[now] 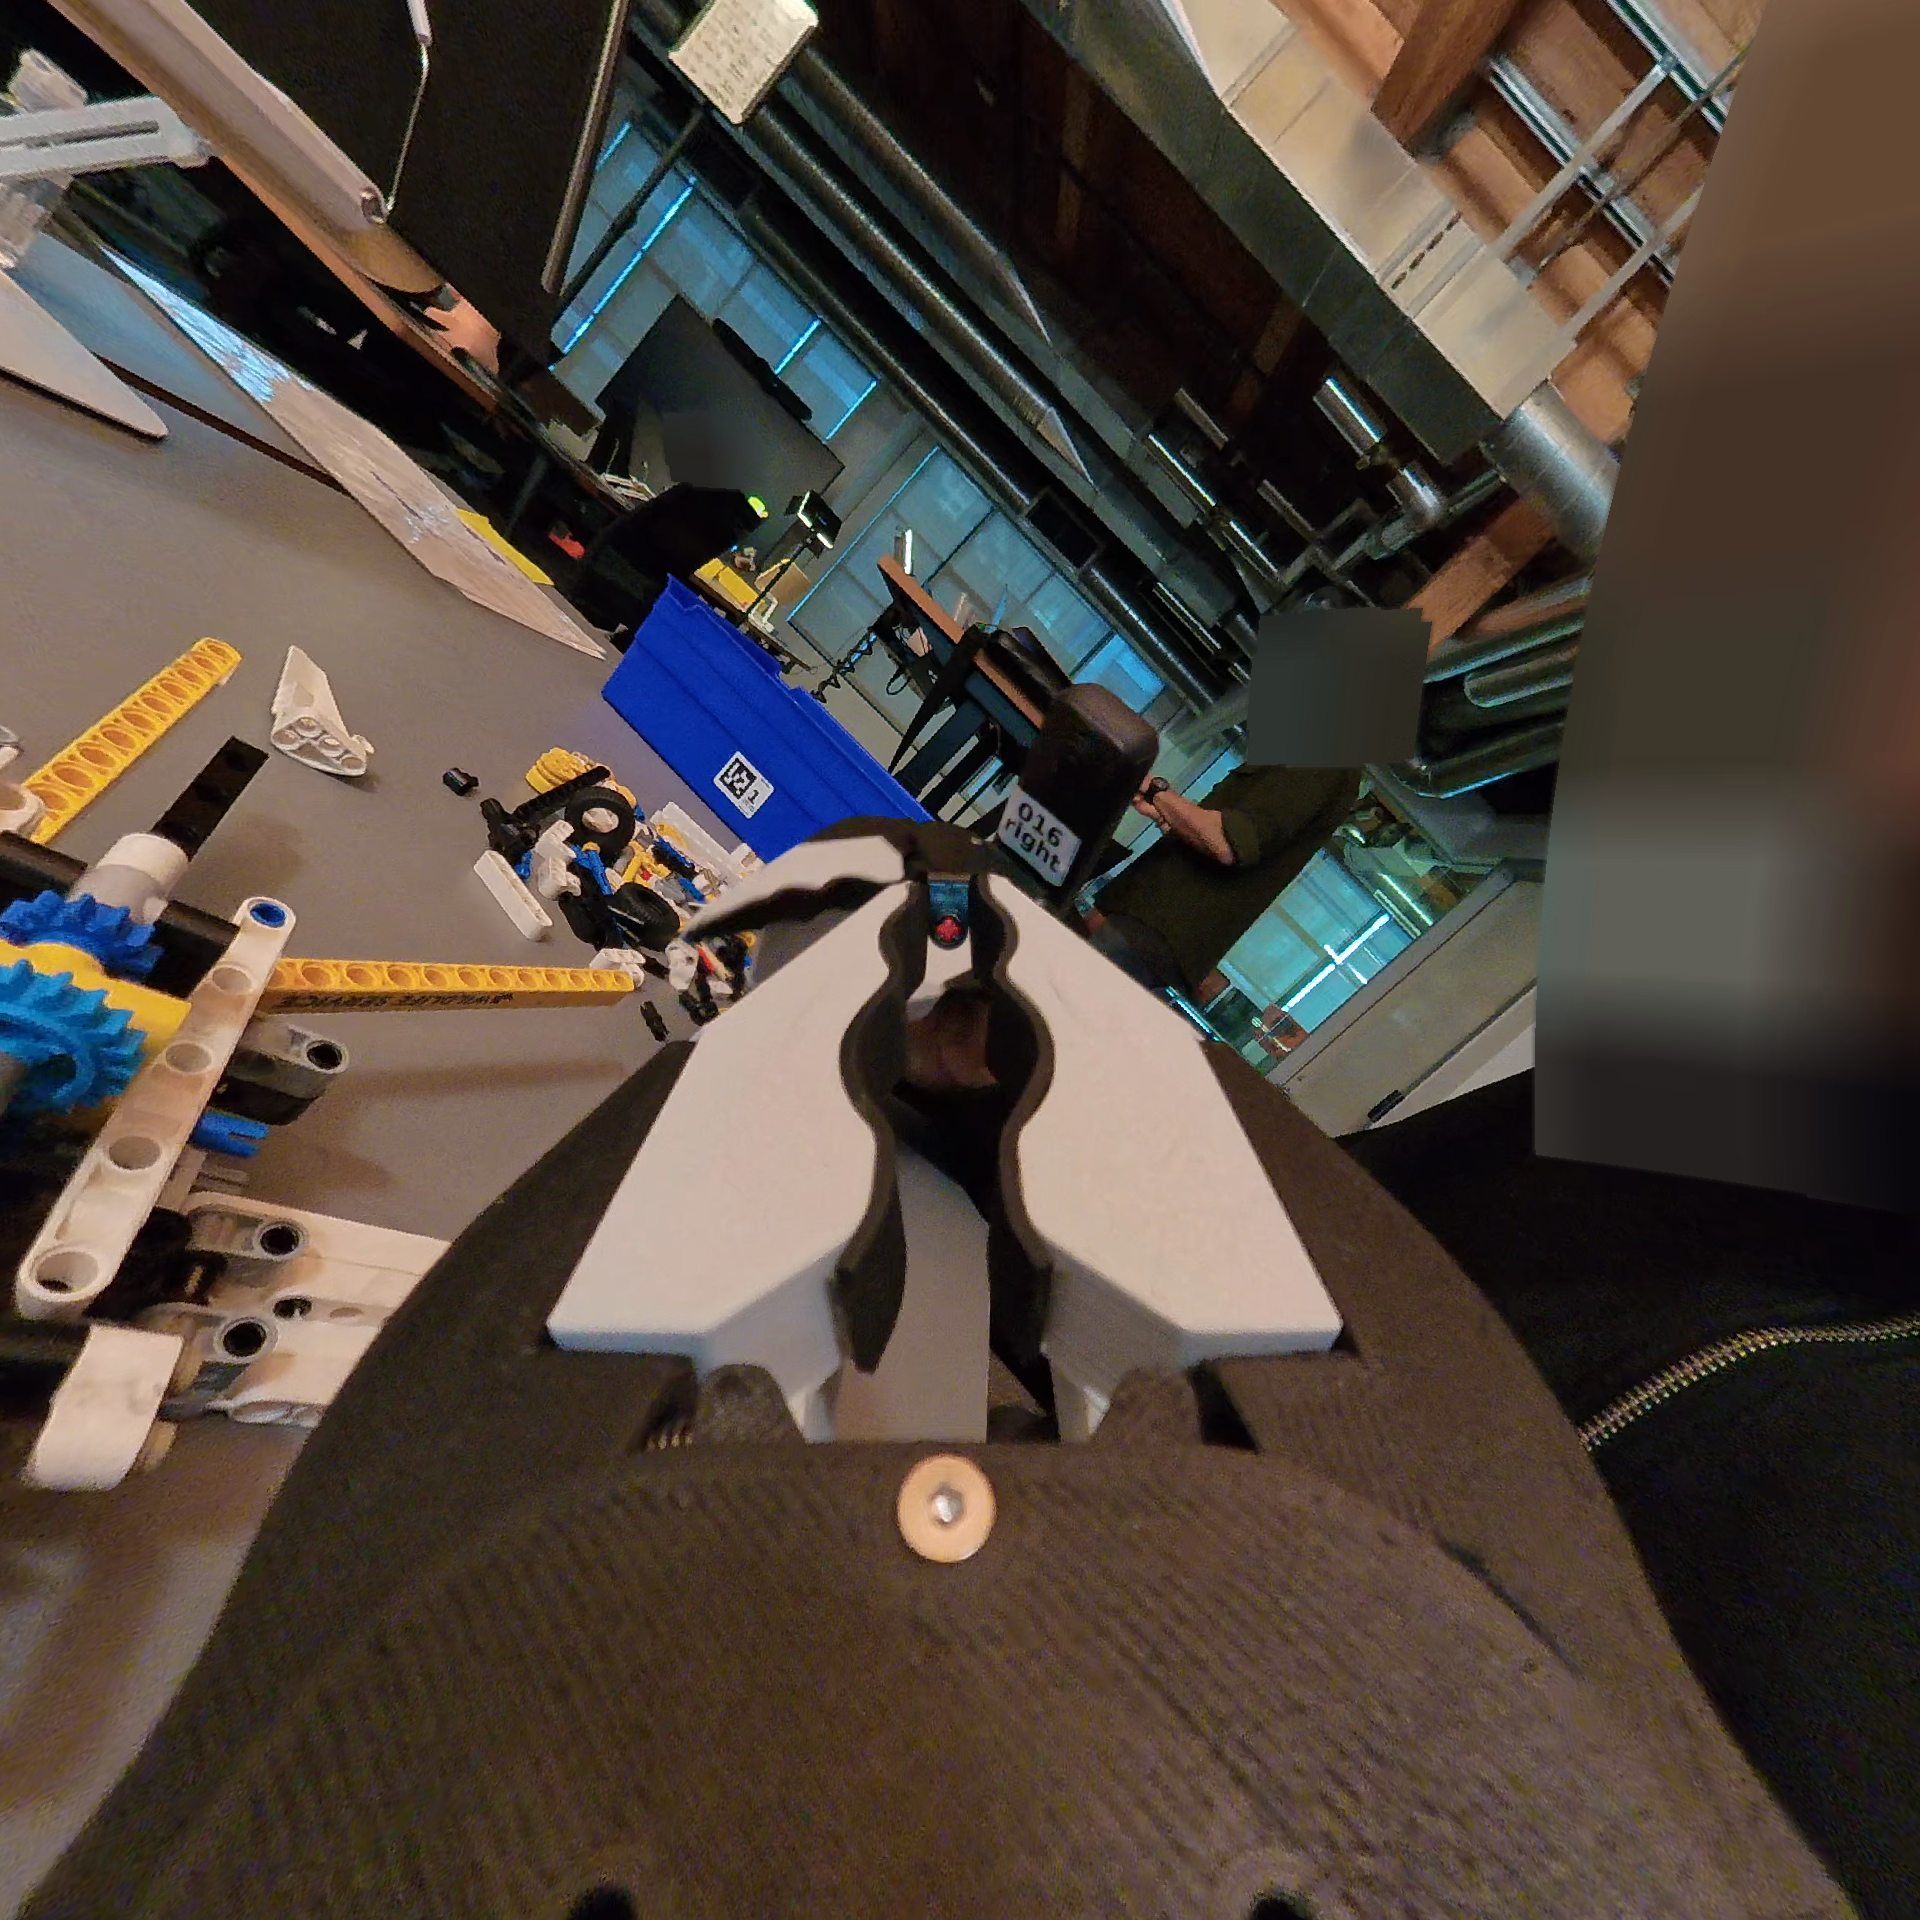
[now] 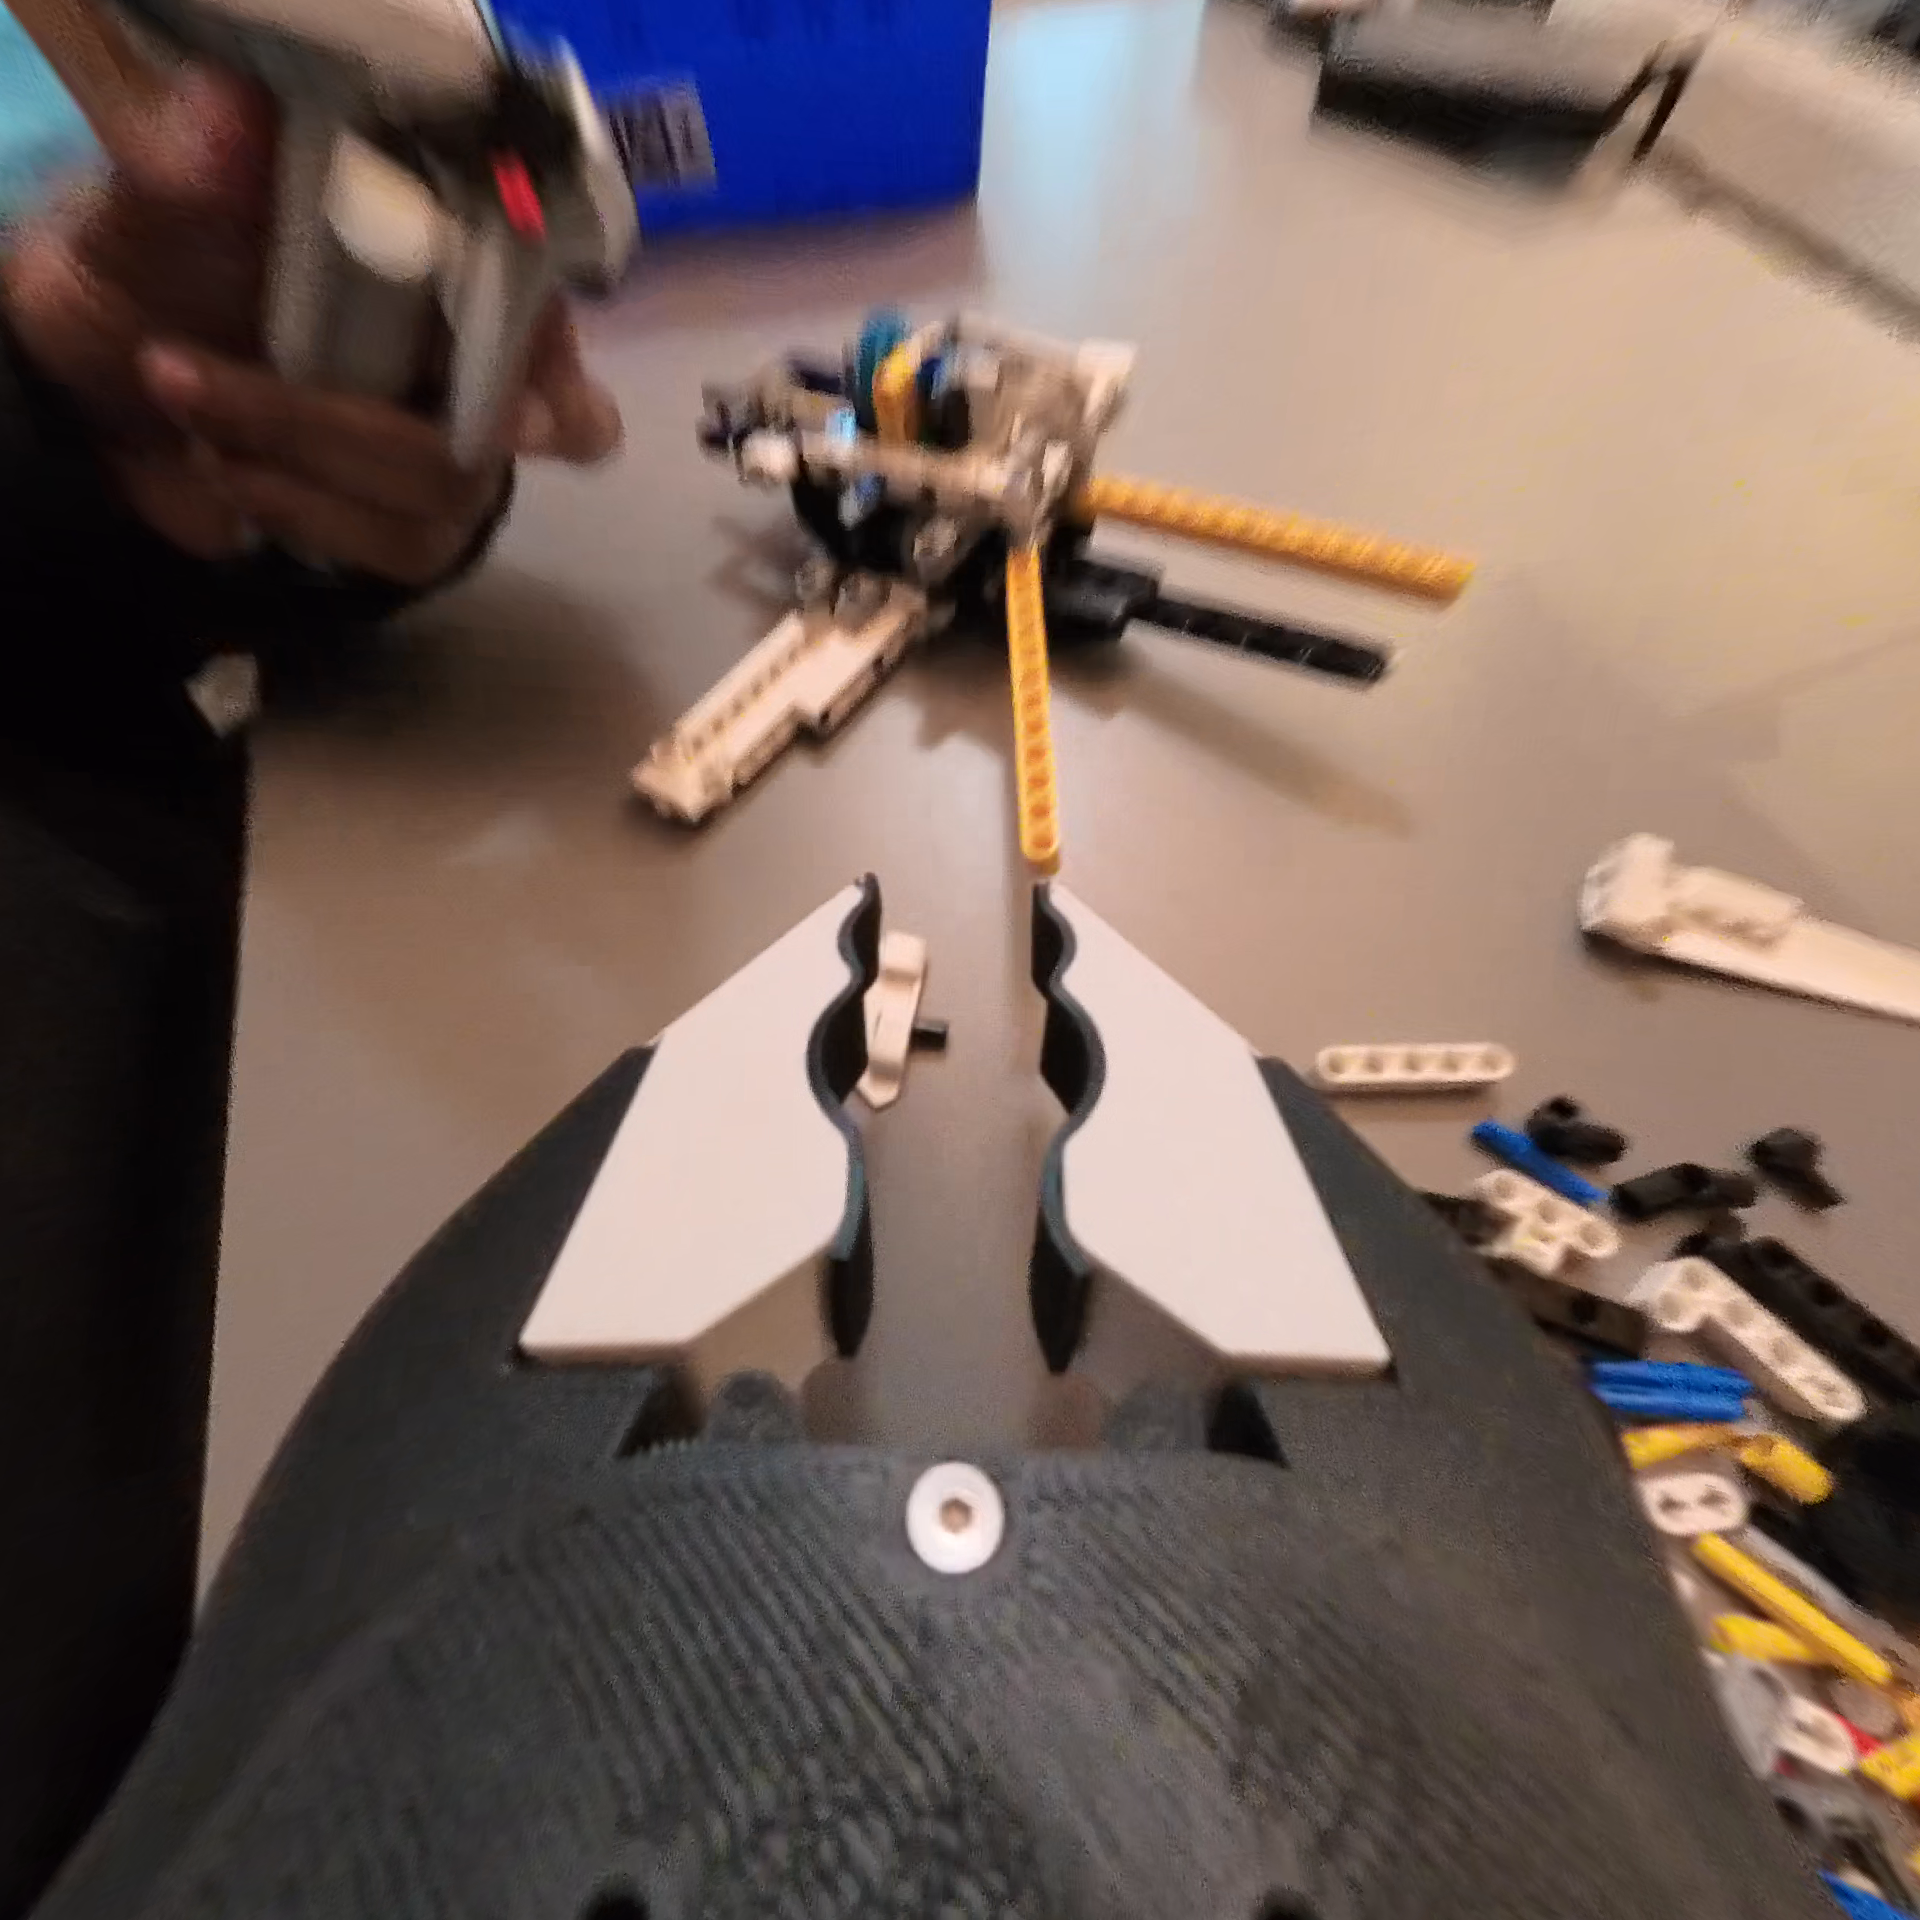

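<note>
Left wrist view, left gripper (image 1: 948, 904) clamped on small blue-grey piece (image 1: 948, 906), right gripper (image 2: 951, 894) apart

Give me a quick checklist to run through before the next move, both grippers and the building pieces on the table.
1. Left gripper shut on small blue piece with red centre: ok.
2. Right gripper open: ok.
3. Small white piece free between right fingers, on the table: cannot tell, blurred.
4. Yellow beam clear of right fingertip: cannot tell.
5. Half-built model resting on table: ok.
</note>
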